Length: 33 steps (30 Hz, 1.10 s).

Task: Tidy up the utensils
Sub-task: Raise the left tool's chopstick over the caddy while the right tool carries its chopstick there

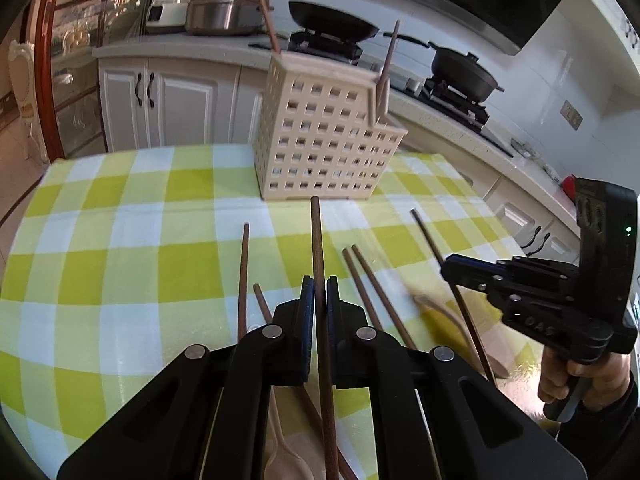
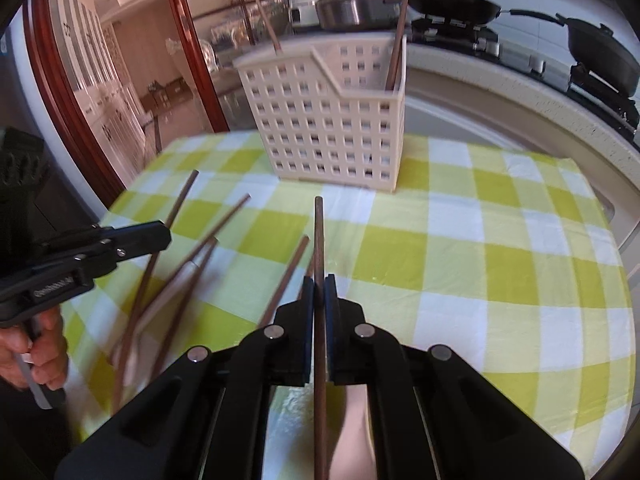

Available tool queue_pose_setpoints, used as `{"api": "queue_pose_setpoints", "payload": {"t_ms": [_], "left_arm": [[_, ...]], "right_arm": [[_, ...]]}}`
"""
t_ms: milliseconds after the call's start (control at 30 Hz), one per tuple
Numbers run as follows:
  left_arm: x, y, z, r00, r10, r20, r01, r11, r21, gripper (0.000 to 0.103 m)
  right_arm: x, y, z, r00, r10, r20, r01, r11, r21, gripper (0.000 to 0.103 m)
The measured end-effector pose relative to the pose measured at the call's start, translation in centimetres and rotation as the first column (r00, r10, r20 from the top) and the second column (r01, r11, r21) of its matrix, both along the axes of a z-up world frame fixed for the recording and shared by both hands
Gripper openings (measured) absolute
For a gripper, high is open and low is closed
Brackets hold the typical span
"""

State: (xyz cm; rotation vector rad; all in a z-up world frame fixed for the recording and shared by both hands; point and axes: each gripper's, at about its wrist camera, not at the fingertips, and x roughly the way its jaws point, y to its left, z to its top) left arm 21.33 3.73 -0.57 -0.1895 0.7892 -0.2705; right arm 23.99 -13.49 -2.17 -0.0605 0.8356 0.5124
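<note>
Brown chopsticks (image 1: 362,284), two clamped, five loose

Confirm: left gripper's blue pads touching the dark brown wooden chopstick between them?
Touching. The left wrist view shows the left gripper with both blue pads pressed against the dark brown wooden chopstick, no gap either side.

The left gripper (image 2: 162,236) bears small pale lettering on its side. It is too blurred to read. No other text is legible.

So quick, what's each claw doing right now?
Left claw: closed on a brown chopstick.
Right claw: closed on another brown chopstick.
</note>
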Motion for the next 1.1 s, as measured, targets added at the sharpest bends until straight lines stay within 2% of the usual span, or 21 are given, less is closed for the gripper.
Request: {"api": "queue_pose_setpoints", "payload": {"t_ms": [367, 533, 767, 1100], "left_arm": [[-3.8, -0.7, 6.7, 0.986, -0.005, 0.164, -0.001, 0.999, 0.037, 0.004], [-4.8, -1.2, 7.9, 0.981, -0.009, 0.193, 0.000, 0.999, 0.046, 0.004], [-5.9, -1.7, 9.6, 0.973, -0.013, 0.232, 0.001, 0.999, 0.054, 0.004], [-5.4, -1.7, 9.7, 0.973, 0.002, 0.231, -0.016, 0.998, 0.057, 0.003]], "right_arm": [[-4.7, -1.5, 7.4, 0.987, 0.009, 0.159, -0.021, 0.997, 0.071, 0.005], [-6.3, -2.3, 9.3, 0.980, 0.000, 0.200, -0.018, 0.996, 0.088, 0.005], [-7.6, -3.1, 11.1, 0.970, -0.014, 0.241, -0.011, 0.995, 0.101, 0.005], [-7.2, -3.3, 11.0, 0.971, -0.024, 0.237, 0.000, 0.995, 0.103, 0.005]]}}
